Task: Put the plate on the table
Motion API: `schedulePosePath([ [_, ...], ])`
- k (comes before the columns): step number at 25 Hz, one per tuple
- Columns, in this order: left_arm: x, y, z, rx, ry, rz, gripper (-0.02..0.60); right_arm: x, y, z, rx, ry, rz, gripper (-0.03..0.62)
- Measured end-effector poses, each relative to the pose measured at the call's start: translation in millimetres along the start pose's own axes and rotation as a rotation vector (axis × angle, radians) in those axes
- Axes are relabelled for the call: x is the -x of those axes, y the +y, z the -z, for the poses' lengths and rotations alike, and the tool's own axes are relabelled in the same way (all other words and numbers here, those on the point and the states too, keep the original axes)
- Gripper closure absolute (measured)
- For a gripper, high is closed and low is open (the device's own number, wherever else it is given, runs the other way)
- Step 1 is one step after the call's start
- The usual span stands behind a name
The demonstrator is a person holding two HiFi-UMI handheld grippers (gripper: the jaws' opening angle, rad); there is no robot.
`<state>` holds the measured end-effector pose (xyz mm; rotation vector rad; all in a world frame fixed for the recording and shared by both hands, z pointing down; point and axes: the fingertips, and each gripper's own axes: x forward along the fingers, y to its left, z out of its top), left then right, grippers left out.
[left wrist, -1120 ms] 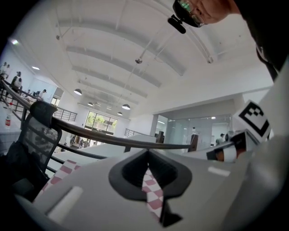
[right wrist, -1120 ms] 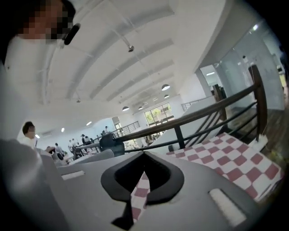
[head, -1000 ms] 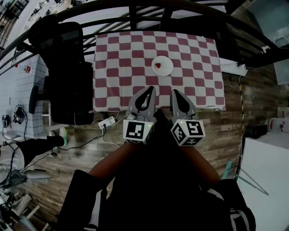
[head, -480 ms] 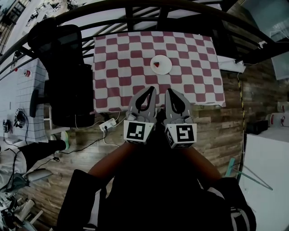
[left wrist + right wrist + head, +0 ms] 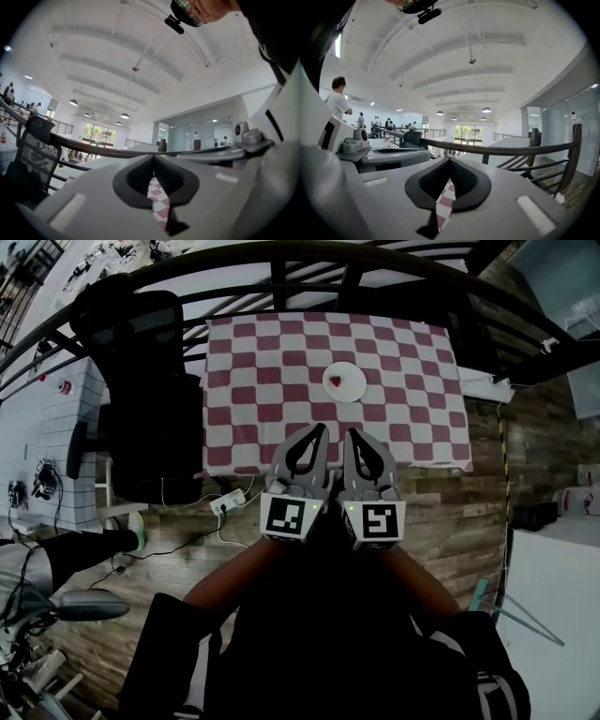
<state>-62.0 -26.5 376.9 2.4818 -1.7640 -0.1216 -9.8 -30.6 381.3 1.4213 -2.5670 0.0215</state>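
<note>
1. The red thing (image 5: 335,382) on the plate (image 5: 350,389) is too small for us to name. In both gripper views the plate is hidden behind the jaws, and only a strip of checked cloth shows through the gap at their base
2. The left hand-held gripper (image 5: 321,428) is clenched, tips together, with nothing between its jaws. The right hand-held gripper (image 5: 350,432) is clenched the same way and is empty too. They sit side by side, and in the head view their tips overlap the bench's near edge, well apart from the plate
3. The person's forearms (image 5: 244,573) and body are so dark that we lose the detail
4. The plate lies near the middle of the bench (image 5: 246,432), which is covered by a red-and-white checked cloth
5. We see a wooden plank floor (image 5: 450,521) and a black office chair (image 5: 141,381) at the bench's left. A dark curved railing (image 5: 309,253) runs beyond the bench, and a white power strip (image 5: 229,503) lies on the floor. The gripper views show a high white ceiling (image 5: 478,42) with round lamps, glass walls, and people (image 5: 338,99) standing far off
6. The only print we make out is the black-and-white square pattern on each marker cube (image 5: 286,517), and we cannot read it as words
</note>
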Motion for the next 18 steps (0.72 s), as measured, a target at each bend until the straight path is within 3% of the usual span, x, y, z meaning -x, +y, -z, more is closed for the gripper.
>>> schedulePosePath([
  [18,8.5,7.6,1.8,-0.005,0.011,-0.017,0.572,-0.1,8.3,4.3,0.005,0.008,0.003,0.597],
])
